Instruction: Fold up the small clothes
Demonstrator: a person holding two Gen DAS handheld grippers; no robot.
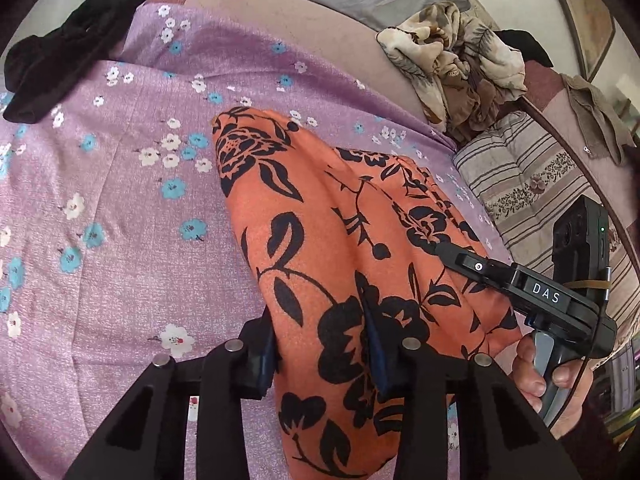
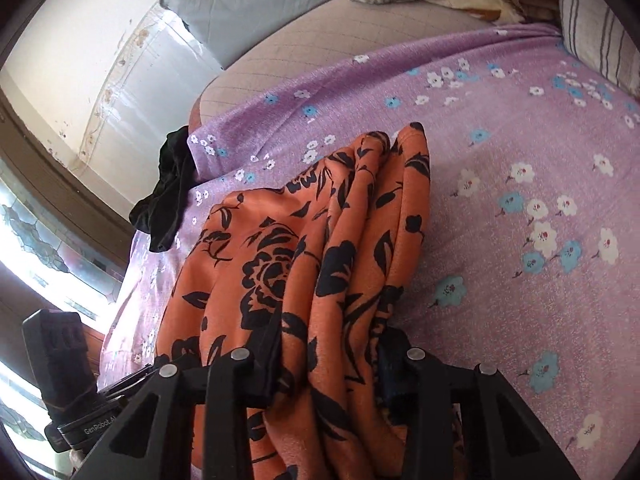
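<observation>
Both grippers (left (image 1: 320,354), right (image 2: 328,354)) pinching soft orange floral cloth (image 1: 320,220)

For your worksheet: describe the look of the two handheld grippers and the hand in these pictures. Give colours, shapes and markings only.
Both grippers are matte black, with angular fingers, triangular cut-outs and round silver pins. The left gripper has dark blue pads. The right gripper bears white "DAS" lettering, a grey trigger, a yellow band, a thin black cable and a small green light. The bare hand shows no sleeve.

- A home bedroom.
- A bed (image 1: 328,36) spread with a purple flowered sheet (image 1: 120,200).
- A grey pillow (image 2: 248,4) at its head.
- Crumpled clothes (image 1: 460,68) and a striped cushion (image 1: 528,176) alongside.
</observation>
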